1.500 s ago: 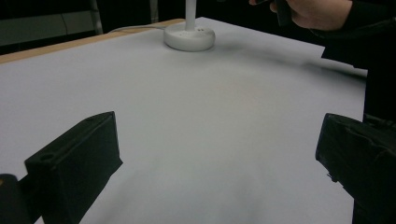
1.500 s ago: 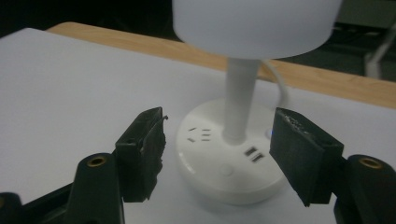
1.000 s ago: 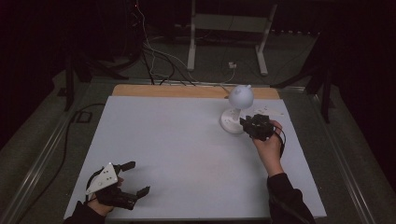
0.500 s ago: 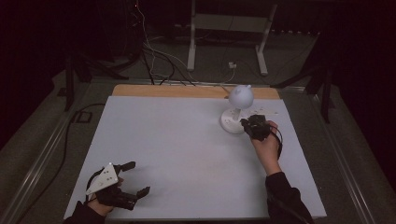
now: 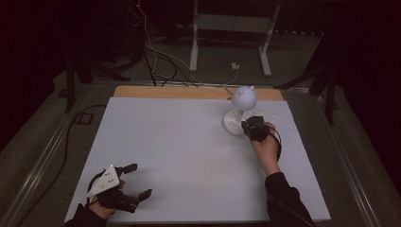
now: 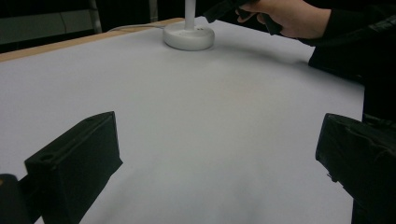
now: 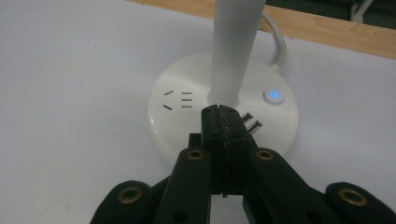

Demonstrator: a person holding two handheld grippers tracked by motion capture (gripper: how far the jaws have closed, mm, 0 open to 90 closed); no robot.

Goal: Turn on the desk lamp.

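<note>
A white desk lamp (image 5: 244, 98) with a round head stands on its round base (image 5: 234, 124) at the far right of the white table (image 5: 179, 142). In the right gripper view the base (image 7: 187, 121) shows socket slots, USB ports and a small button lit blue (image 7: 274, 95), with the lamp's stem (image 7: 233, 46) rising from the middle. My right gripper (image 7: 219, 113) is shut with nothing in it, its tips over the base just in front of the stem (image 5: 249, 124). My left gripper (image 5: 139, 179) rests open at the table's near left, its jaws wide apart (image 6: 219, 154).
A wooden strip (image 5: 189, 92) runs along the table's far edge. The lamp's white cord (image 7: 280, 37) leads off over it. Cables (image 5: 161, 56) and a metal stand (image 5: 231, 28) lie on the dark floor beyond. A person's hand and dark sleeve (image 6: 327, 23) hold the right gripper.
My right gripper has slid a little to the left and nearer to the lamp's base. The left gripper has stayed put.
</note>
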